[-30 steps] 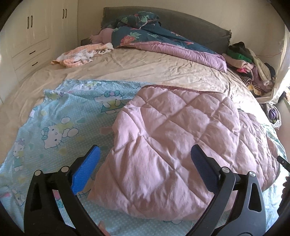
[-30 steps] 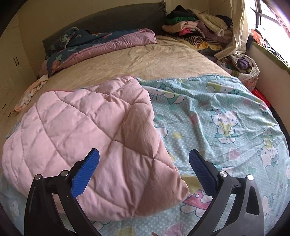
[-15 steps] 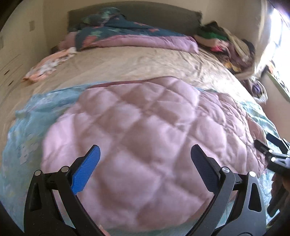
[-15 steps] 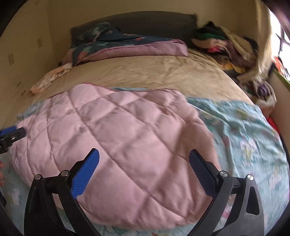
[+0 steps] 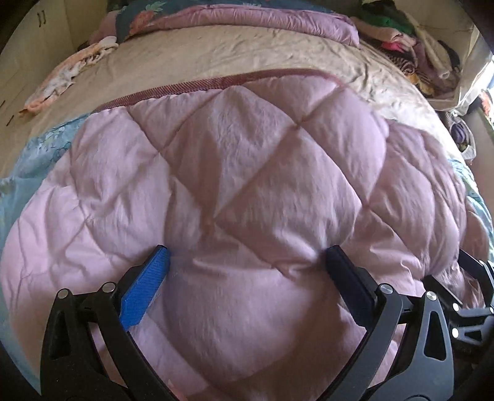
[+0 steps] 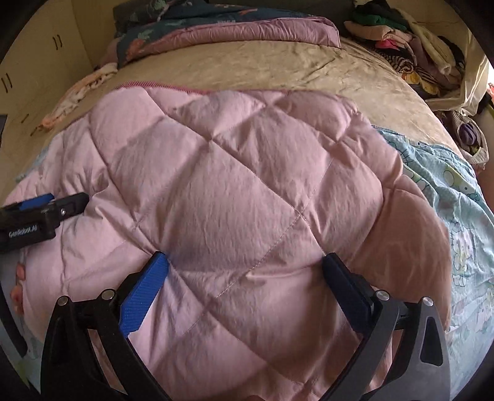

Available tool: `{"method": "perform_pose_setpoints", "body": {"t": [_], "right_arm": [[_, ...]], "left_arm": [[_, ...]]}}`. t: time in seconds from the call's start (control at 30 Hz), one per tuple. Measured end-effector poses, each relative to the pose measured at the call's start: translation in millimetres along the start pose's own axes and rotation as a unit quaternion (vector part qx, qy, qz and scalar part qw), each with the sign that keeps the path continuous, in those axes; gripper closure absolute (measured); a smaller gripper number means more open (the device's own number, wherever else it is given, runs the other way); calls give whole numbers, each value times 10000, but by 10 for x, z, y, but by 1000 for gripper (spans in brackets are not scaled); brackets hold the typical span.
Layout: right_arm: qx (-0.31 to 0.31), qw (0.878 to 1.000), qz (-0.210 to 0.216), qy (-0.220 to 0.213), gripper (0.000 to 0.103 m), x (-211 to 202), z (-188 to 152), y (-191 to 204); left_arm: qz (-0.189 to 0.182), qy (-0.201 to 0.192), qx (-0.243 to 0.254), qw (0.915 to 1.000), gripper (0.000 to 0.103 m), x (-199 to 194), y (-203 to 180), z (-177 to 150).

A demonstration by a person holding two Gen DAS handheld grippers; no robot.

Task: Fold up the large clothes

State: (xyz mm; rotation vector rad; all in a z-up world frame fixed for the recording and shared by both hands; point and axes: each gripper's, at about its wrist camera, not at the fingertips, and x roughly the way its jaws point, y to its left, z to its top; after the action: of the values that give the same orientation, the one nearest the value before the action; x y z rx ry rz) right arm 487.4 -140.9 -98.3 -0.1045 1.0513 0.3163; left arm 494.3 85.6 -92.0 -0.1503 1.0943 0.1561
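A pink quilted garment (image 5: 253, 172) lies folded and puffy on a light blue cartoon-print sheet (image 6: 454, 209) on the bed. My left gripper (image 5: 247, 262) is open, its fingers spread wide and pressed into the near part of the pink fabric. My right gripper (image 6: 244, 262) is also open, resting on the same garment (image 6: 240, 185) further right. The right gripper's black frame (image 5: 469, 296) shows at the lower right of the left wrist view. The left gripper's tip (image 6: 46, 209) lies on the garment's left side in the right wrist view.
A beige bedsheet (image 5: 247, 55) covers the far half of the bed. A floral and mauve duvet (image 5: 247, 21) lies bunched at the headboard. A pile of clothes (image 6: 410, 46) sits at the far right, a pale rag (image 5: 71, 77) at the far left, cream cupboards (image 6: 46, 61) beyond.
Both grippers have moved down and forward onto the pink garment, which now fills both views. They have come closer together, so each shows in the other's view.
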Motion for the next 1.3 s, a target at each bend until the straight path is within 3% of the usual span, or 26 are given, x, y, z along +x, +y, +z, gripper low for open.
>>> {"method": "perform_pose_setpoints", "body": {"t": [0.23,0.37,0.73,1.13,1.3], "right_arm": [[122,9998,117,-74,4,21,-44,-40],[169,9989,226,-376,4,-243,-113,-99],[69,9950,422,-903,4,-918,-341,-59],[400,9810,527,-1822,4,-1814,-709,-227],[375,9779,512,-1994,4,-2109,-859,-248]], "left_arm": [[-76,-263,-116,9996,8,-92,54,-36],[-273,-461,-212,9983,8,-321,82,-108],[-400,-1133,-141,9927,8,-1025,49,-286],[-564,-1787,-173,9821,8,-1818,144,-651],[-583,-2006,-181,9778,8,-2089,203,-832]]}}
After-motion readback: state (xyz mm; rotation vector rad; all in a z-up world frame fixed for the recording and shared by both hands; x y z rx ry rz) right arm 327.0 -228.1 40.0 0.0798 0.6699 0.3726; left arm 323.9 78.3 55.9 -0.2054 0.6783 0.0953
